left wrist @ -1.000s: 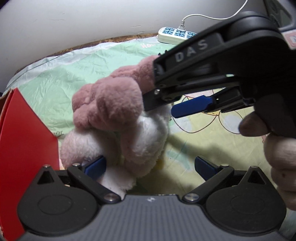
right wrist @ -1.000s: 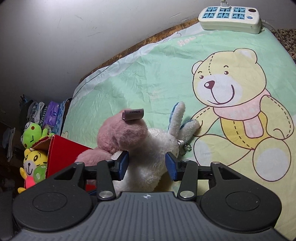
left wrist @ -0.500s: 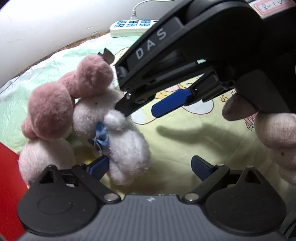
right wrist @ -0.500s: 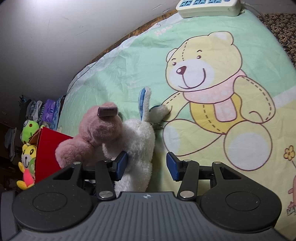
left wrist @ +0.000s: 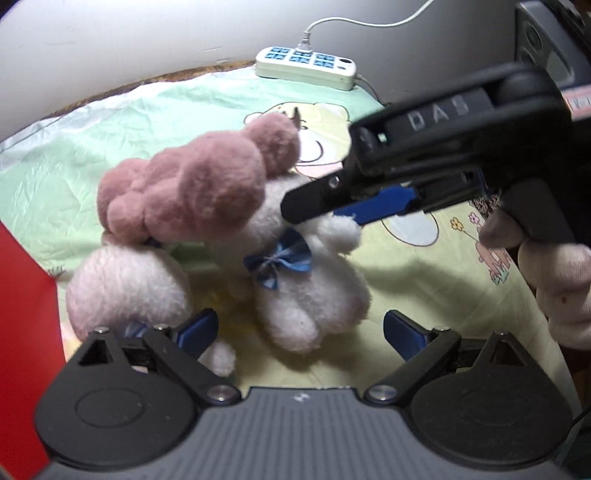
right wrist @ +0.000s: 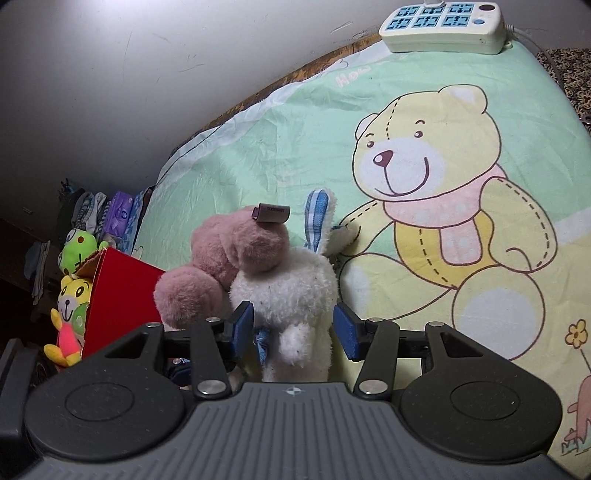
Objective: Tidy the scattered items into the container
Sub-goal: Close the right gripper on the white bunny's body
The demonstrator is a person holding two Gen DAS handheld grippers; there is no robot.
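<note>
Closest to the left camera, the left tool [left wrist: 300, 330] has its jaws spread wide, and they have just been closing a little. The white plush bunny [left wrist: 310, 291] with the blue bow [left wrist: 277, 260] lies between them, but the pads do not press on it.

The right tool [right wrist: 293, 328] is about half open. The bunny's white body [right wrist: 291, 291] sits between its blue pads, and I cannot tell if they squeeze it yet.

A pink plush toy [left wrist: 188, 192] leans on the bunny. Both rest on the bed sheet [right wrist: 258, 140] with the big bear print.

The red box [right wrist: 122, 291] stands just beside them, on their left.

This looks like the grabbing step. Next, I think, one tool must pinch the bunny tight, lift it, and carry it over to the box.

Far back lies a power strip [right wrist: 443, 24].
</note>
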